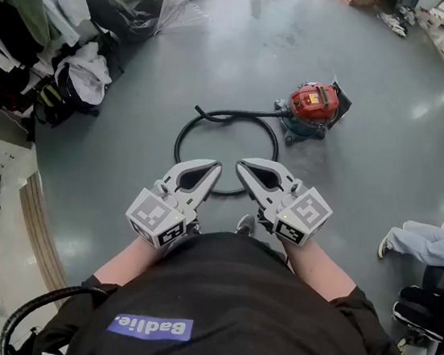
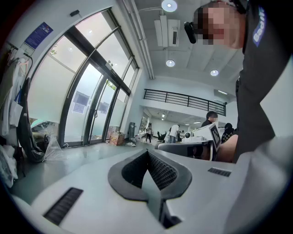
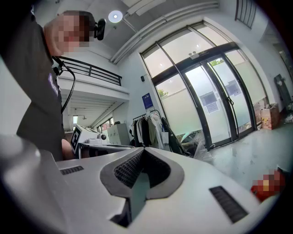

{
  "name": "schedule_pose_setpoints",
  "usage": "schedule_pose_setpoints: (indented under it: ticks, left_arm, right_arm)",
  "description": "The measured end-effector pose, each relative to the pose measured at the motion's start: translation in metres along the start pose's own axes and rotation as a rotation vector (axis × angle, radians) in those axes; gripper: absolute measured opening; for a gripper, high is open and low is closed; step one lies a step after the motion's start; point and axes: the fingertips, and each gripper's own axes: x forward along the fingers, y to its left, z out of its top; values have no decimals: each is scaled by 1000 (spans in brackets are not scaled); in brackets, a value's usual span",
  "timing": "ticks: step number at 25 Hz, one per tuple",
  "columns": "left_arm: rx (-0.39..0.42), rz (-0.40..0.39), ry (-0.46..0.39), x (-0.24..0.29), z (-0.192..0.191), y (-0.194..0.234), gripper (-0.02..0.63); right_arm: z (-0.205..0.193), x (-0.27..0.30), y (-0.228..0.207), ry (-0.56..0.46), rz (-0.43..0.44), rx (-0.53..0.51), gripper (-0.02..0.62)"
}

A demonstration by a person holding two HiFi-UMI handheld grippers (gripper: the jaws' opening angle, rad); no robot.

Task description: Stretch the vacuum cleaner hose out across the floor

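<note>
Closest in, the person's black shirt (image 1: 229, 311) fills the bottom of the head view, with both forearms reaching forward from it. The left gripper (image 1: 212, 166) and the right gripper (image 1: 242, 166) are held side by side at about waist height, roughly level, their tips angled toward each other and nearly meeting. In each gripper view the fingers are pressed fully together with nothing between them, on the left gripper (image 2: 147, 152) and the right gripper (image 3: 143, 151) alike. Below them, a shoe (image 1: 246, 224) stands on the grey floor (image 1: 222, 51). Just beyond the tips, the black vacuum cleaner hose (image 1: 180, 136) lies on the floor in a round loop, apart from both grippers. Its free end sits at the loop's far left, and its other end runs right to the red vacuum cleaner (image 1: 314, 103). Farther left, clothes (image 1: 81, 73) hang and lie heaped by the wall. At the right edge a seated person's legs (image 1: 421, 239) show.
</note>
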Motion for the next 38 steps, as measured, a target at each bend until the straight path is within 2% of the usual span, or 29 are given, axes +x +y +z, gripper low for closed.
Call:
schedule_pose_setpoints:
  ticks: [13, 24, 30, 38]
  left_arm:
    - [3, 32, 13, 17, -6, -4, 8]
    - [6, 160, 22, 30, -5, -1, 8]
    - [-19, 220, 14, 14, -12, 29, 8]
    - [-74, 186, -13, -10, -11, 121, 8]
  right_arm:
    - [-4, -13, -15, -20, 35, 30, 3]
    - [-14, -24, -49, -14, 108, 106, 3]
    - [-31, -3, -55, 29, 136, 123, 3]
    - [-33, 85, -63, 74, 100, 116, 3]
